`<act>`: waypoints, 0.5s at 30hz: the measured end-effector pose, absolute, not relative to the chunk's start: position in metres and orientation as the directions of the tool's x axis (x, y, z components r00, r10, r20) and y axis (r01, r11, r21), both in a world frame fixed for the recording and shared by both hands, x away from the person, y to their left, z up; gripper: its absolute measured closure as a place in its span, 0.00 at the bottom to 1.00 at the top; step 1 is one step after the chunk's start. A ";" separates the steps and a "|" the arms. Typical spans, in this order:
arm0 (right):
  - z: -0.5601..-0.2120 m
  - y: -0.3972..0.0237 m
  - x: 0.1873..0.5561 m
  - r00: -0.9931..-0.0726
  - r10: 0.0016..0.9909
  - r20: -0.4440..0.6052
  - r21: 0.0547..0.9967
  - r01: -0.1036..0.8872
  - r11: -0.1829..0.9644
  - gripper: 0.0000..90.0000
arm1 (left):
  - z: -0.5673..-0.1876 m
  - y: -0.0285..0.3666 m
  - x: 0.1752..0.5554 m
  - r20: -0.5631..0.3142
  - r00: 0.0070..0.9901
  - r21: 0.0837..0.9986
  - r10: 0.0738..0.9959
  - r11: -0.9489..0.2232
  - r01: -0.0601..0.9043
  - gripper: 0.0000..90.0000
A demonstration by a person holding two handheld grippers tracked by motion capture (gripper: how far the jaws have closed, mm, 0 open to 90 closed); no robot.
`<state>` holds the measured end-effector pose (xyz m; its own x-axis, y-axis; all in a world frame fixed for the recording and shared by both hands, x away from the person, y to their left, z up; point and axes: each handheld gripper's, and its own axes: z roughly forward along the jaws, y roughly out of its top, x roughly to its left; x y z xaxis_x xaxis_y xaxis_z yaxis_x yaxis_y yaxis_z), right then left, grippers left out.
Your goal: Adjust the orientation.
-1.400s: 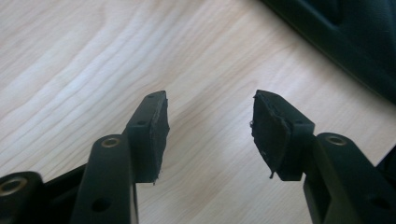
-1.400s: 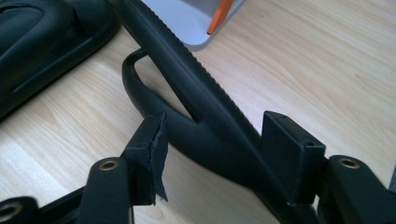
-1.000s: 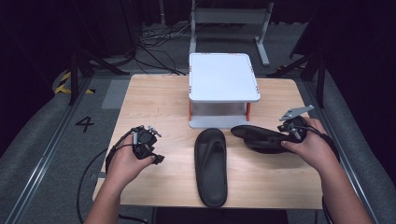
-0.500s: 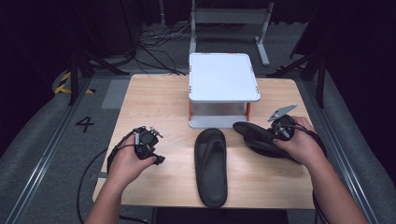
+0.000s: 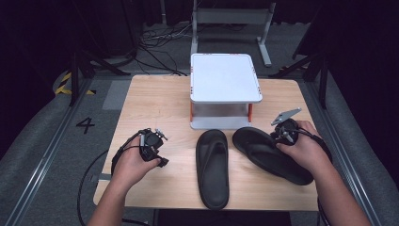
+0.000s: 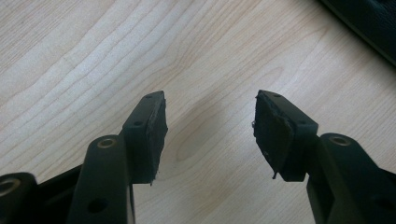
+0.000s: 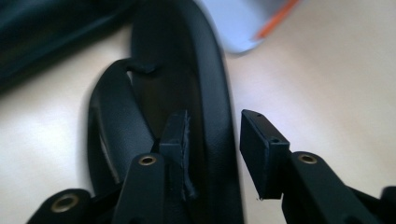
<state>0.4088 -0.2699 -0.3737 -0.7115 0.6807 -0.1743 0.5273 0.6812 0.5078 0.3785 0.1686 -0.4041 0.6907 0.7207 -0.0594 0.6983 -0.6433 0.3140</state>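
— Pale wood-grain tabletop [image 5: 155,103] is what everything sits on, with dark floor and cables behind it. See the white flat-topped stand with orange legs [image 5: 226,89] at the far edge?

— Yes. What is the left gripper [image 6: 210,126] doing?

— Nothing much. Its two black jaws stand spread wide apart, and between them there is bare wood. Off past the right jaw, at the top corner of the left gripper view, a dark edge of something black shows; I cannot tell what.

— And the right gripper [image 7: 212,140]?

— Its jaws straddle the outer rim of the black rubber flip-flop sandal on the right [image 7: 187,70]. The left jaw sits inside the footbed, just beside the strap; the right jaw is outside the rim, over the table. There is a gap between the right pad and the rim, so the jaws are parted, not pinching.

— Where is the other one?

— The second black flip-flop sandal [image 5: 212,167] lies flat, between the two grippers, well apart from the left jaws and near the angled sandal, with its toe end just in front of the stand.
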 end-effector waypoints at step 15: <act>-0.396 -0.320 0.416 -0.586 0.785 -0.198 0.564 0.587 0.580 0.63 | -0.407 0.166 0.378 -0.068 0.694 0.308 0.716 -0.647 0.697 0.50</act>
